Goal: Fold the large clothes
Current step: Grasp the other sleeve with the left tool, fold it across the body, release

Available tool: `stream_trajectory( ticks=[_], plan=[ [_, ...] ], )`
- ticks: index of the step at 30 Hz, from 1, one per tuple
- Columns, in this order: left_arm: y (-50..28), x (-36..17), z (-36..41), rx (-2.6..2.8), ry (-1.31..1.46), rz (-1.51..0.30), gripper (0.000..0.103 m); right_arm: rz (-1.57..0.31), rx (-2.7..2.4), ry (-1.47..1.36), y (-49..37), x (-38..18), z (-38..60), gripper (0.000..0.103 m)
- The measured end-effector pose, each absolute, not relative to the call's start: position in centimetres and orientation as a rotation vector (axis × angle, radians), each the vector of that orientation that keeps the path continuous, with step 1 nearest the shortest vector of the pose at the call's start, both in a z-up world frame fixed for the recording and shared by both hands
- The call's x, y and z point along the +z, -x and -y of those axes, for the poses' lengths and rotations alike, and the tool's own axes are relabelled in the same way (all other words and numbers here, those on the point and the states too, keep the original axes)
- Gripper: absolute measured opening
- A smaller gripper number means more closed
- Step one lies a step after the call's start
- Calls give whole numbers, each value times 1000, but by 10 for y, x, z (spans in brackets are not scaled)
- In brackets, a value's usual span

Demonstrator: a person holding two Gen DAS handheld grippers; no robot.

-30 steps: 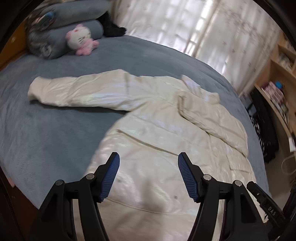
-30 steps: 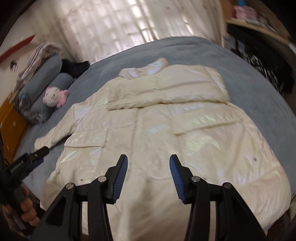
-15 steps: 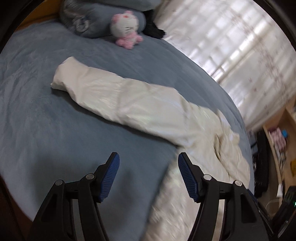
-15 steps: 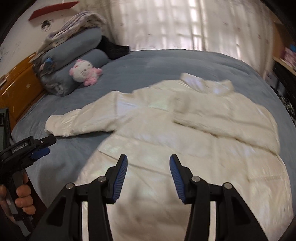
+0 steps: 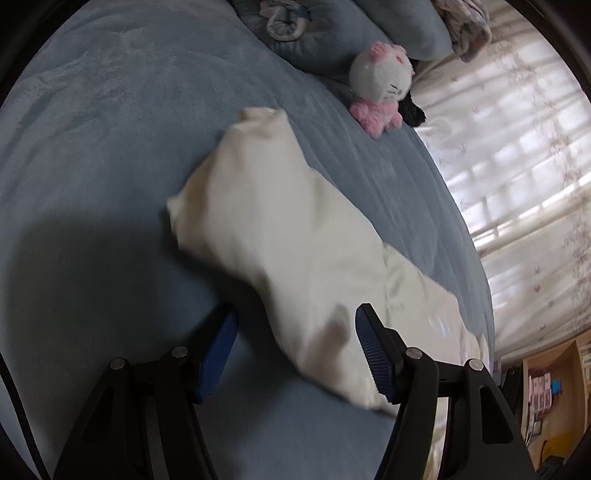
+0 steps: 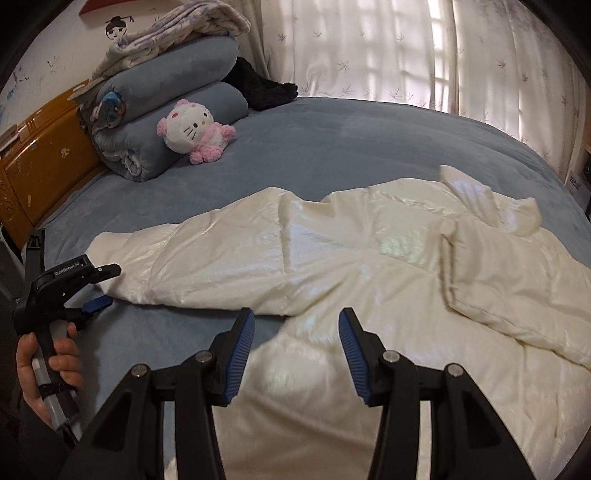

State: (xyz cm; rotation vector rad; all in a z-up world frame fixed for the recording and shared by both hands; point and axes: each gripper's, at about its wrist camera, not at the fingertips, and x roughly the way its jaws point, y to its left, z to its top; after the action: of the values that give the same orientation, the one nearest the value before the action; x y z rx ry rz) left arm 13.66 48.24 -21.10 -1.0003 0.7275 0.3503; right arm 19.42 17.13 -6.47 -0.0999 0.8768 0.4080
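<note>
Blue-padded jaws of the right gripper (image 6: 296, 341) stand apart, holding nothing, above the lower body of the jacket (image 6: 369, 295). That cream, glossy jacket lies spread flat on the bed (image 6: 332, 140), front up. One sleeve (image 6: 221, 258) stretches out straight toward the left side of the bed; the other sleeve (image 6: 509, 280) is folded across the chest. The collar (image 6: 476, 199) lies at the far end, toward the curtain (image 6: 406, 51).

At the outstretched sleeve's cuff, the left gripper (image 6: 99, 288) is seen from the right wrist view, gripped by the left hand (image 6: 51, 365). Its jaws are apart, one finger just above the cuff edge and one below it near the bed, not closed on the cloth. In the left wrist view, the same gripper (image 5: 293, 343) points along the sleeve (image 5: 280, 236), which runs between the open blue pads; the picture is blurred, so contact with the fabric cannot be judged.

Farther off, a pink and white plush (image 6: 194, 129) sits on the bed against rolled grey-blue blankets (image 6: 173, 110), with a pale patterned quilt (image 6: 177, 26) piled on top. A black furry thing (image 6: 262, 86) lies just beside them. An orange wooden headboard (image 6: 33, 155) stands at the left.
</note>
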Motion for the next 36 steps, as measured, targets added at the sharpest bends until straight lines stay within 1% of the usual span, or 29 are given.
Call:
stream_trajectory(
  ticks=[1,3,5,6,8,11,16,19,22,25,27,31,34,36],
  plan=[
    [-139,-213,-488,355,1002,-722,63,-880,400,98,-198,-68,-174,48],
    [-148,-216,-495,382,977,-716,56,-891,389,86,-205,-76,-177,48],
    [-155,-217,-499,408,957,-715,42,-904,387,74,-207,-84,-178,48],
    [-157,-218,-501,415,957,-711,38,-909,386,75,-208,-87,-177,48],
    [-159,-221,-504,400,973,-676,15,-923,384,72,-208,-94,-175,48],
    [-161,-218,-499,411,935,-637,7,-946,377,51,-208,-102,-169,48],
    [-166,-169,-471,453,748,-597,5,-947,369,8,-206,-98,-155,48],
    [-162,-113,-441,392,657,-503,5,-924,371,-30,-199,-88,-142,48],
    [-156,-62,-401,324,557,-417,5,-911,372,-70,-190,-77,-122,48],
    [-152,-10,-342,208,446,-342,5,-895,364,-111,-179,-65,-95,48],
    [-151,10,-305,134,398,-322,5,-882,349,-145,-171,-58,-71,48],
    [-157,30,-230,0,359,-351,5,-844,307,-222,-159,-45,-23,48],
    [-176,29,-180,-62,319,-397,5,-810,249,-266,-150,-40,20,48],
    [-187,18,-136,-104,273,-448,5,-804,217,-287,-147,-42,42,48]
  ],
)
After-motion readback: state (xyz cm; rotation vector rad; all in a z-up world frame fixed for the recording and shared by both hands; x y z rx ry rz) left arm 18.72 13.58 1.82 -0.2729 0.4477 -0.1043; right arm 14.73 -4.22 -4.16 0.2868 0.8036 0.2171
